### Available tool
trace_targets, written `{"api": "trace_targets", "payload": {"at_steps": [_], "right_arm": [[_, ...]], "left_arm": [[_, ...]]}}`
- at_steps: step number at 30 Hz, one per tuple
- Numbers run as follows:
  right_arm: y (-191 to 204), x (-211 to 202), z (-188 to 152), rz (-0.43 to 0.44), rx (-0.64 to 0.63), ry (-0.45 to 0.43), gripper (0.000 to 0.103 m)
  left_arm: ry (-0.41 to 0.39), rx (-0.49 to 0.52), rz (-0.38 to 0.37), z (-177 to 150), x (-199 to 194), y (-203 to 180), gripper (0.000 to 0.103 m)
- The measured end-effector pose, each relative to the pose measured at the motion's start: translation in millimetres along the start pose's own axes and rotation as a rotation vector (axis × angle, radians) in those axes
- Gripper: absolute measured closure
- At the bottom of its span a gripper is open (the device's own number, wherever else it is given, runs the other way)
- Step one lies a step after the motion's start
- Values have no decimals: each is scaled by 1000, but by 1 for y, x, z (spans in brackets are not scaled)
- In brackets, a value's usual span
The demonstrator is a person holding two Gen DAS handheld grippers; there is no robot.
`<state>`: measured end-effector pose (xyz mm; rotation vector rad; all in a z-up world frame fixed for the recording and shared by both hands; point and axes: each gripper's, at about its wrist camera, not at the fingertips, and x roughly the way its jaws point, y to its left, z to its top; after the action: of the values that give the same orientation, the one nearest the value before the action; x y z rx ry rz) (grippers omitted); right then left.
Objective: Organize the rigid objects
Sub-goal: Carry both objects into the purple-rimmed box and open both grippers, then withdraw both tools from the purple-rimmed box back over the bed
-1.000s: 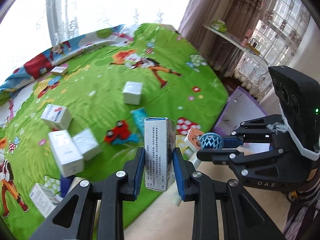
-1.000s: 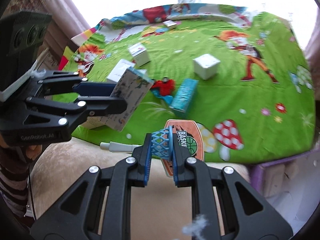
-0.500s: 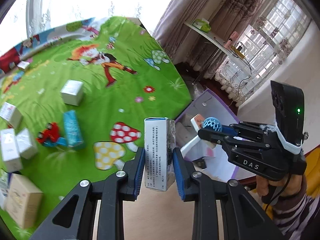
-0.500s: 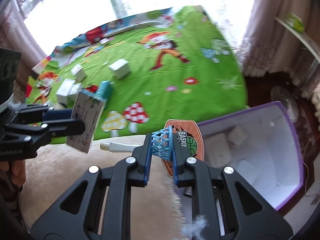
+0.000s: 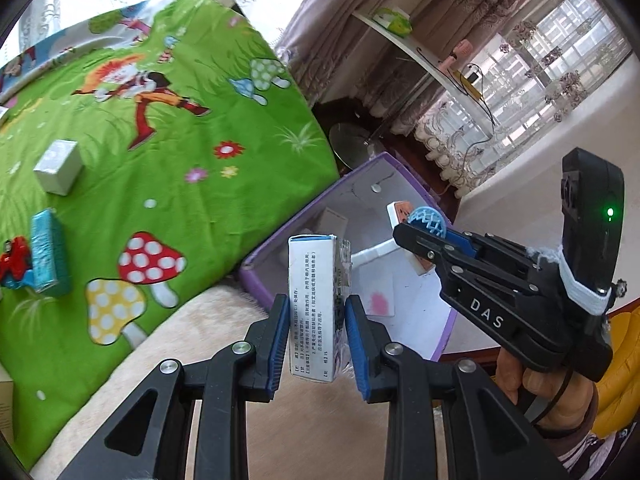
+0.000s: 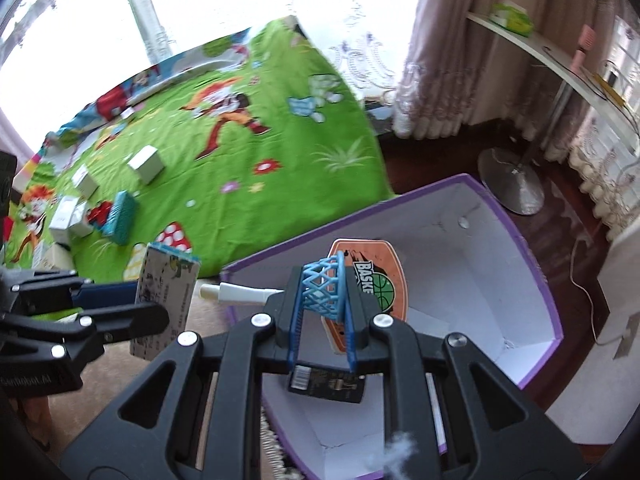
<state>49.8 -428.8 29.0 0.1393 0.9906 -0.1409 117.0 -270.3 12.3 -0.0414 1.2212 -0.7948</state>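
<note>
My left gripper is shut on an upright white medicine box with printed text, held over the beige rug by the near rim of a purple bin. In the right wrist view the same box sits in the left gripper, just left of the bin. My right gripper is shut on the blue net of a toy basketball hoop with an orange backboard and white pole, hanging over the white inside of the purple bin. From the left wrist, that right gripper holds the hoop above the bin.
A dark flat box lies in the bin. The green cartoon mat carries a white cube box, a teal box, a red toy and several small boxes. A fan base stands behind the bin.
Both grippers have swung right, from over the green mat to the purple bin. The hoop now hangs over the bin's inside. Both grips are unchanged.
</note>
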Motion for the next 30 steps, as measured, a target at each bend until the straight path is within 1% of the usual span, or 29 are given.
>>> {"api": "trace_targets", "payload": {"at_steps": [6,7,8,9,10,11,12,13,15,20,26,30], "right_arm": [[-17,-1,1,-16,55,-2,82],[-20,0,2,-16,66,2,81],[-21,0,2,-18,73,6,80],[-23,1,2,-21,78,8,75],[-24,1,2,-23,84,8,65],[-24,0,2,-23,91,6,59],[-24,-1,2,-20,94,0,48],[-23,-2,2,-18,93,-10,42],[-19,-4,2,-21,85,-21,40],[-2,-10,4,-20,38,-47,40],[22,-12,5,35,-4,-50,40],[41,-15,6,51,-32,-53,40]], "left_arm": [[14,-17,-26,6,15,-5,71],[21,-23,-24,7,17,-5,69],[25,-31,-23,7,19,-3,64],[25,-36,-23,7,20,-3,61],[24,-41,-24,7,20,-2,58],[22,-45,-23,6,19,-1,58],[17,-48,-25,6,18,0,58],[14,-49,-25,6,17,1,57],[-2,-51,-22,4,12,3,57],[-51,-54,-11,-3,-2,6,57],[-124,-29,51,-12,-27,9,57],[-167,-41,62,-19,-43,19,57]]}}
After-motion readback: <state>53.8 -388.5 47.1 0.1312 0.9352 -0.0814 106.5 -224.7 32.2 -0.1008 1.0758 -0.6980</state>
